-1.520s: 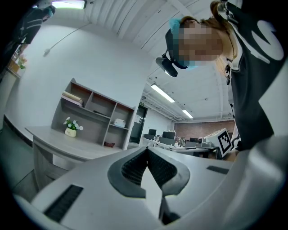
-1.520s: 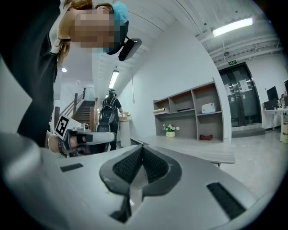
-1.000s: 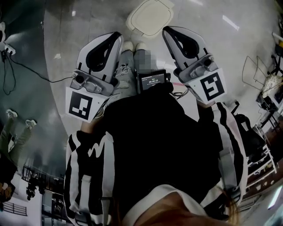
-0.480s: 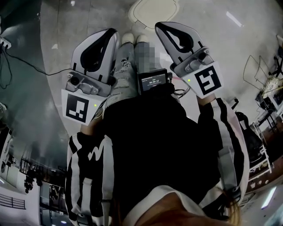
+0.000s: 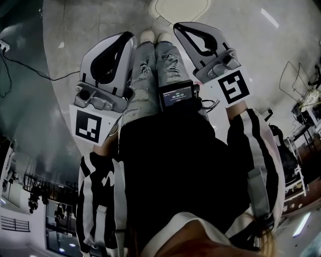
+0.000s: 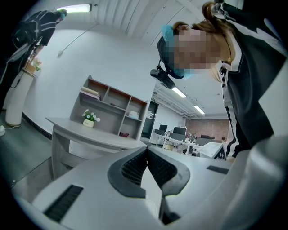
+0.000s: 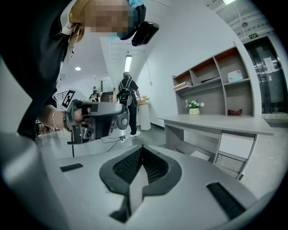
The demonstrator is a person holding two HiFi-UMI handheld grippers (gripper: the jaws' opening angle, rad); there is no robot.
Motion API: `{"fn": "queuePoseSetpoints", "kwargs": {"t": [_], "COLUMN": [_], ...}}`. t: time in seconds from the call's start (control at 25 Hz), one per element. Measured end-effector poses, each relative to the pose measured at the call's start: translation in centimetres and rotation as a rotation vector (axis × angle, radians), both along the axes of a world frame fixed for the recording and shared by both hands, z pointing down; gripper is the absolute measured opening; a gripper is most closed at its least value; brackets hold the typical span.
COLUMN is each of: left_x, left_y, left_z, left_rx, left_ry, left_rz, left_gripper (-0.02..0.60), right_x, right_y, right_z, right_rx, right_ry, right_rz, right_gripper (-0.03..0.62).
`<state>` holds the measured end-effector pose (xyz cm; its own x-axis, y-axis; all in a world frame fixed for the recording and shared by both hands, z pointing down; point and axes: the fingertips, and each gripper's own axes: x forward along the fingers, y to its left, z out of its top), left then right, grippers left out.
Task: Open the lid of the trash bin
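Trash bin lid (image 5: 180, 8) — facing up, half out of view

Head view looks down; gripper views share desk (image 6: 90, 134) (image 7: 216, 123).

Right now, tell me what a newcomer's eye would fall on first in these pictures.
Two grey tools fill the head view: the left hand-held gripper and the right hand-held gripper, each with a black-and-white marker cube, held out beside the person's legs. Both have their jaws together on nothing. Beyond the shoes, at the top edge, sits the pale trash bin, apparently closed.
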<state>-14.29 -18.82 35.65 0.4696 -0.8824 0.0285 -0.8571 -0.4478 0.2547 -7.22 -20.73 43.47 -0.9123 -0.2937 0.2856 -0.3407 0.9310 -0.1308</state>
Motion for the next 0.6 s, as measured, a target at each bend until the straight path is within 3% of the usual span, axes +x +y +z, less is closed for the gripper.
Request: {"fn": "queuePoseSetpoints", "kwargs": {"t": [0.6], "left_x": [0.0], "left_y": [0.0], "left_z": [3.5], "left_rx": [-0.027], "left_ry": [0.019], "left_rz": [-0.004], "left_gripper": [0.005], "right_x": [-0.3], "right_y": [0.9], "right_z": [5.9], "right_rx": [-0.051], "right_ry": [0.054], "right_rz": [-0.036], "right_gripper": [0.008]}}
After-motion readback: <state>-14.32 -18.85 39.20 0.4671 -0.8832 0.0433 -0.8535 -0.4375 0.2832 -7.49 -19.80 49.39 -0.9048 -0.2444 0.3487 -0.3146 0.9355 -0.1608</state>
